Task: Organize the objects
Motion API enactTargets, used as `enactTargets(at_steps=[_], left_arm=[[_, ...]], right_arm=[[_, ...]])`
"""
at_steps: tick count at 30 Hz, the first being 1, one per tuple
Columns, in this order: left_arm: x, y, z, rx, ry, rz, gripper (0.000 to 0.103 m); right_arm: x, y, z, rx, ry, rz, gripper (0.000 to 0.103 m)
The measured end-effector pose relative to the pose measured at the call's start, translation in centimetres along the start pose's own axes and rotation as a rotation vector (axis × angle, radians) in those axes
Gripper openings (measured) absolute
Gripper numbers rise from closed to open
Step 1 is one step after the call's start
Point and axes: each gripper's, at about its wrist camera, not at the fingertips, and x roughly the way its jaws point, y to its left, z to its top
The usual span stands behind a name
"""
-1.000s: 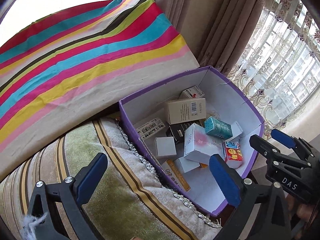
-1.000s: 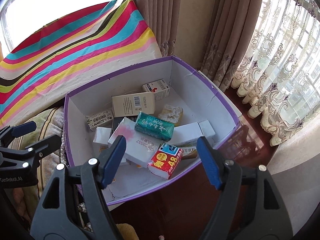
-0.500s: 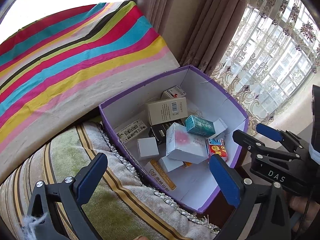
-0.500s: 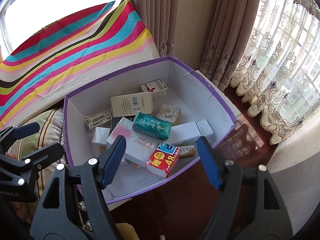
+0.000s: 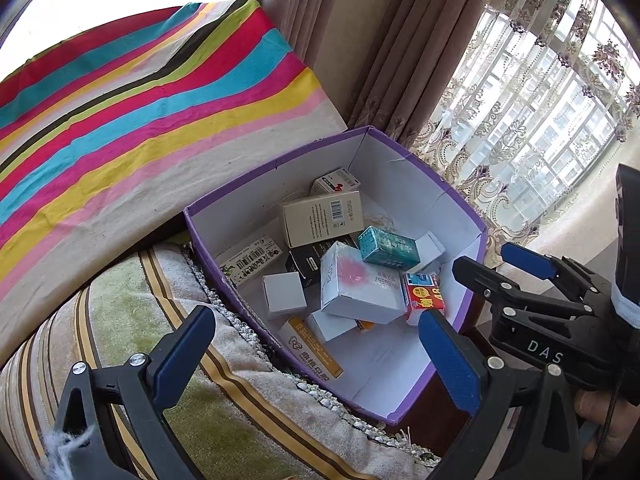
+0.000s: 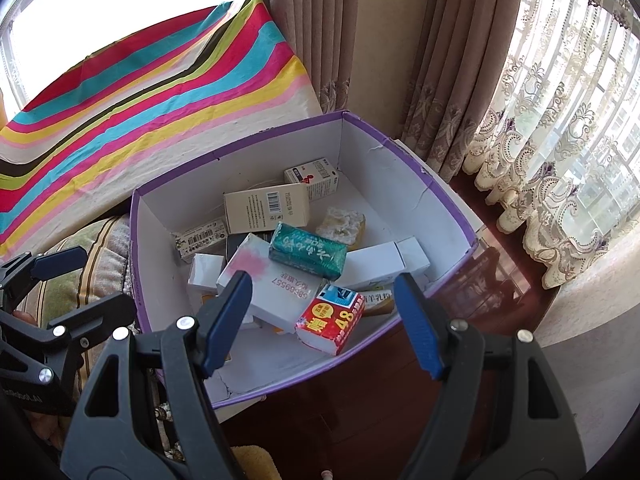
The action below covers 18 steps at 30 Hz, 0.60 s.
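"48" on red packet (image 6: 331,322); "DAS" on right tool (image 5: 532,280).

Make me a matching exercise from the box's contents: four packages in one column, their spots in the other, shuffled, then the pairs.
Things:
1. teal box
2. red and yellow pack
3. beige barcode box
4. yellow sponge

Places:
A. at the purple box's near rim
B. lying on the pink-and-white carton
C. bare floor, right of the beige box
D. in front of the far-corner white carton

Pairs: 1-B, 2-A, 3-D, 4-C
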Motion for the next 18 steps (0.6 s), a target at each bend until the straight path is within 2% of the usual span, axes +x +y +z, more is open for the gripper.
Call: enactTargets(at_steps=[10, 18], left_arm=[[0.04, -0.08, -0.02, 0.003, -0.004, -0.008, 0.103], [-0.28, -0.68, 0.02, 0.042, -0.026, -0.028, 0.103]], right_arm=[[0.14, 0.07, -0.03, -0.001, 0.002, 0.004, 0.076], [0.09, 0.16, 0.05, 0.0, 0.0, 0.004, 0.076]])
